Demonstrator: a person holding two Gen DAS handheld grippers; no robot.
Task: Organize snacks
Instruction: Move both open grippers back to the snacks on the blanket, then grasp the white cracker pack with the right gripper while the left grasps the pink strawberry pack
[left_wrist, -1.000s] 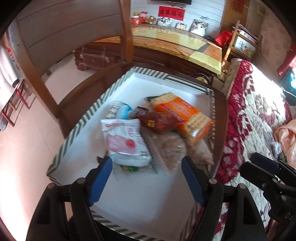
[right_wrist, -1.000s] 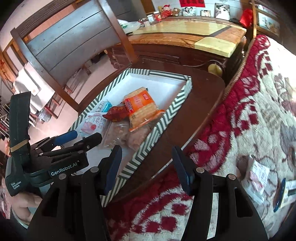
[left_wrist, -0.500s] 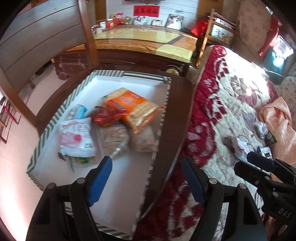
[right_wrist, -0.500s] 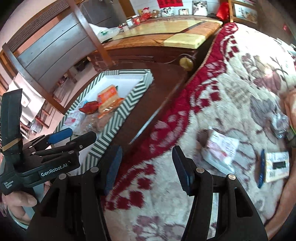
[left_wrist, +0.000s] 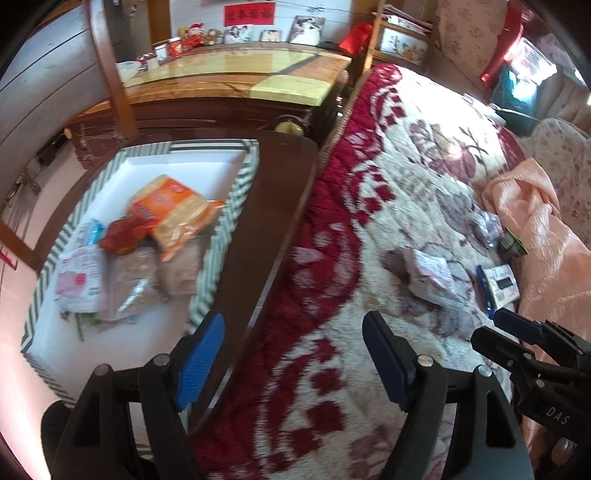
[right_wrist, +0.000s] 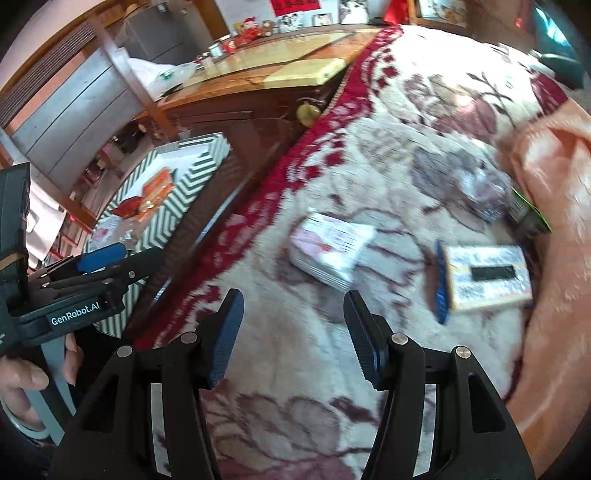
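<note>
The snacks still to be sorted lie loose on the bed's red-and-cream blanket (right_wrist: 332, 369): a white-and-pink packet (right_wrist: 328, 251), a flat packet with a blue edge and a dark window (right_wrist: 484, 277) just to its right, and a crinkled clear bag (right_wrist: 484, 192) and a green-edged pack (right_wrist: 528, 214) further back toward the peach quilt (right_wrist: 554, 184). The ones already stowed, an orange pack (left_wrist: 170, 206) among them, sit in the green-striped box (left_wrist: 218, 236) on the dark wooden counter (left_wrist: 266, 236) beside the bed.

The right tongs (right_wrist: 293, 336) hang above the blanket, partly open with nothing between the blue pads. The white-and-pink packet lies just ahead of them, almost on their line and a touch to the right, its long side running across the view, tilted down to the right. The left tongs (left_wrist: 293, 360) stand wide and empty over the blanket's edge, with that same packet (left_wrist: 432, 277) ahead and off to their right, well apart.

My judgement is that the right hand is the nearer one, and should drop straight forward, closing across the packet's short width
</note>
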